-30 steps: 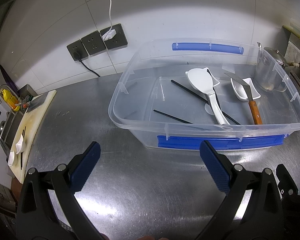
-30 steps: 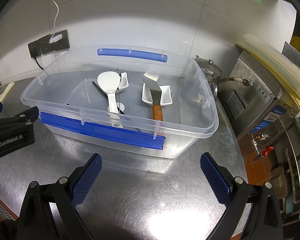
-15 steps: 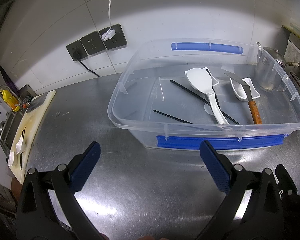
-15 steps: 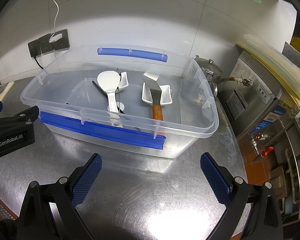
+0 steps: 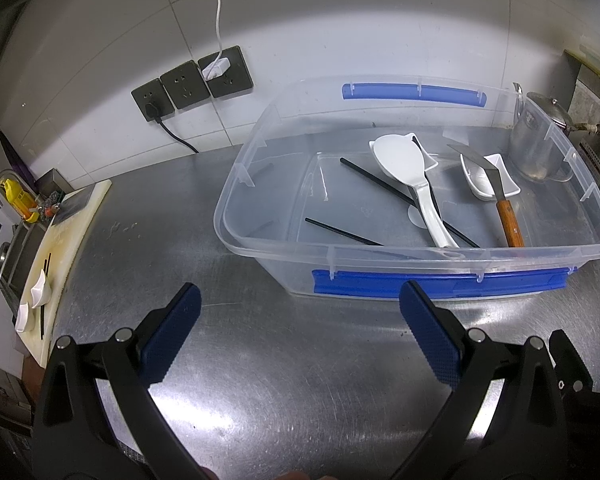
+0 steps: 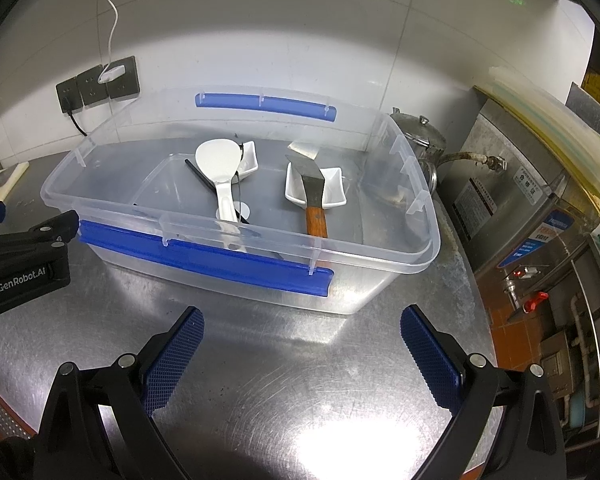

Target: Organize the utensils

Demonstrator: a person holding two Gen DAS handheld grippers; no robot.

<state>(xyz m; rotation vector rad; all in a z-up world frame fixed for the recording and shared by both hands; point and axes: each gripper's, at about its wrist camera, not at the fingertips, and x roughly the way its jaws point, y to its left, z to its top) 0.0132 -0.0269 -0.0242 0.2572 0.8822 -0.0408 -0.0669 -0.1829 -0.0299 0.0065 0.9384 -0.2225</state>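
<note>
Nothing has shifted: I hold left gripper (image 5: 298,320) and right gripper (image 6: 302,342), jaws wide and empty, short of the bin (image 5: 440,284) ahead, where the spatula (image 5: 500,200) and white ladle (image 5: 408,172) already lie.

In the bin (image 5: 236,236) at frame centre-right, the rice paddle (image 5: 404,164) lies left of the spatula (image 5: 500,196), which rests across a dish (image 5: 504,180).

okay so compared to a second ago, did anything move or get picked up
Nothing visibly changed. Both grippers, left and right, hang open and empty over the counter, and the utensils lie in the bin as before.
</note>
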